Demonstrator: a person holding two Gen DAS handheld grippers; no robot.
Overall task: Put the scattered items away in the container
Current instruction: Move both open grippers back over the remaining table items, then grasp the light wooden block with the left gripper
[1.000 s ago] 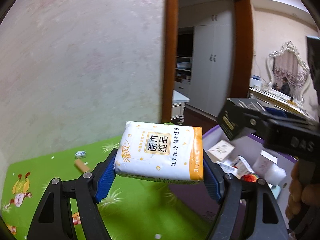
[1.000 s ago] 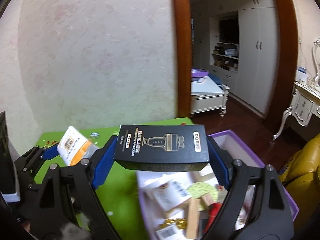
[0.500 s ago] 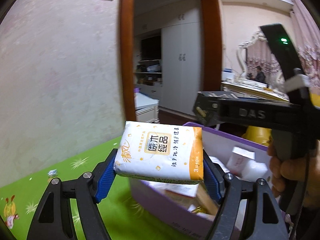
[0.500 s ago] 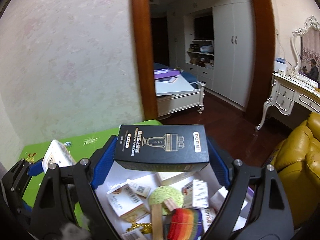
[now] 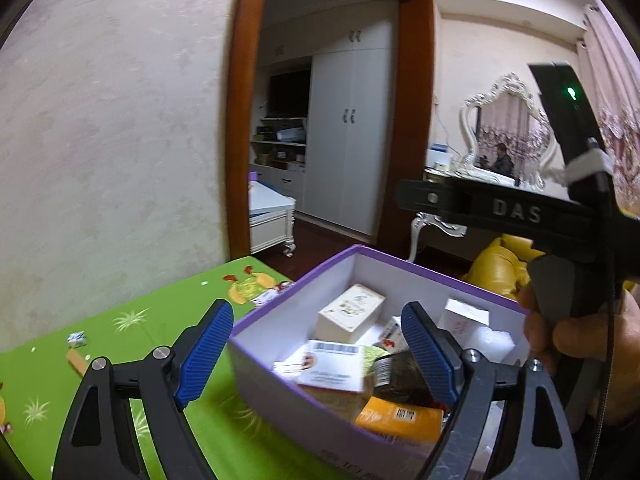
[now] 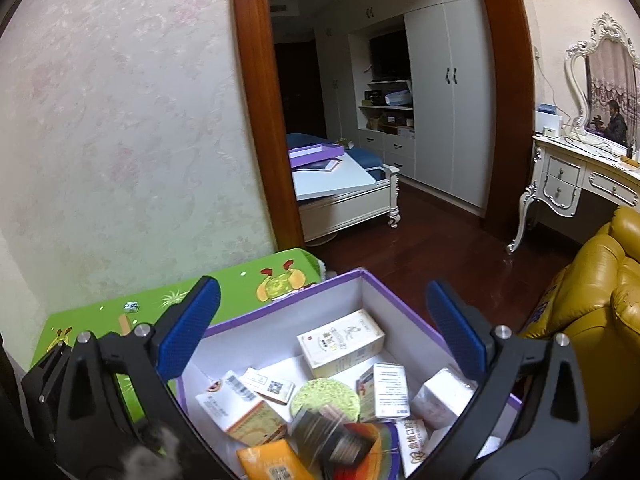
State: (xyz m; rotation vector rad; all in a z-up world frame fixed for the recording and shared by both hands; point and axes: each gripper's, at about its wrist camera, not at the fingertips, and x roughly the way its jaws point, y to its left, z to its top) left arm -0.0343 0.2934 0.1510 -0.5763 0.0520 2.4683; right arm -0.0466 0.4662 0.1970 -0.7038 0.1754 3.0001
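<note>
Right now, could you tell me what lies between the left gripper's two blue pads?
In the left wrist view, the opening left gripper holds nothing; between its pads sits the purple box's near corner, with a white barcoded carton inside.

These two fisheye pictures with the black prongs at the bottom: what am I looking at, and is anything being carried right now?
There is no robot. A person holds a hand-operated gripper in each hand, and a camera on each looks forward along its two blue-padded fingers.

The left gripper gives one view; in it the person's right hand grips the other tool's handle. The right gripper gives the other view.

Both hover over a purple box on a green table mat. Both sets of jaws are opening with nothing between the pads. A blurred black box and an orange tissue pack lie among small cartons in the box. A wrapped sweet and a small stick are on the mat.
</note>
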